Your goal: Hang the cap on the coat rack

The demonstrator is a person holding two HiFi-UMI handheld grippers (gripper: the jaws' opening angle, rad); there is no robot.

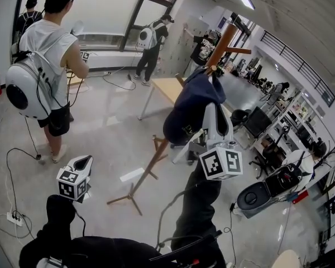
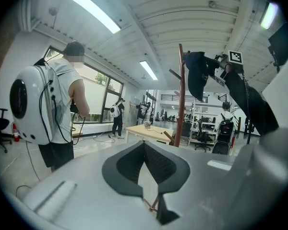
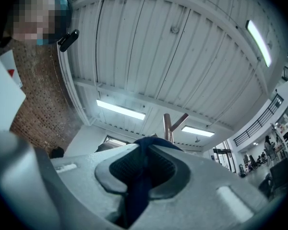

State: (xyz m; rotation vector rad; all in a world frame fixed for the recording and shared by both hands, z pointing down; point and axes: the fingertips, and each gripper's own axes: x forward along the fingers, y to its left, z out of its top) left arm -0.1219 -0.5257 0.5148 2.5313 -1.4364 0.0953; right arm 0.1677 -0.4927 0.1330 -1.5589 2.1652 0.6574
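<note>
The wooden coat rack (image 1: 156,159) leans across the head view from its feet on the floor up to its pegs. A dark navy cap (image 1: 191,108) hangs against the upper pole, just below the pegs; whether it rests on one I cannot tell. My right gripper (image 1: 211,109) is raised and shut on the cap, with blue fabric (image 3: 138,186) pinched between its pads. The pole top (image 3: 168,127) shows just beyond the jaws. My left gripper (image 1: 82,162) hangs low at the left, shut and holding nothing. From the left gripper view (image 2: 144,150) the cap (image 2: 198,78) sits right of the pole (image 2: 181,95).
A person with a white backpack (image 1: 28,88) stands close at the left. A wooden table (image 1: 167,88) stands behind the rack, and more people stand by the window. Cables and a power strip (image 1: 14,218) lie on the floor. Chairs and a scooter (image 1: 268,188) crowd the right.
</note>
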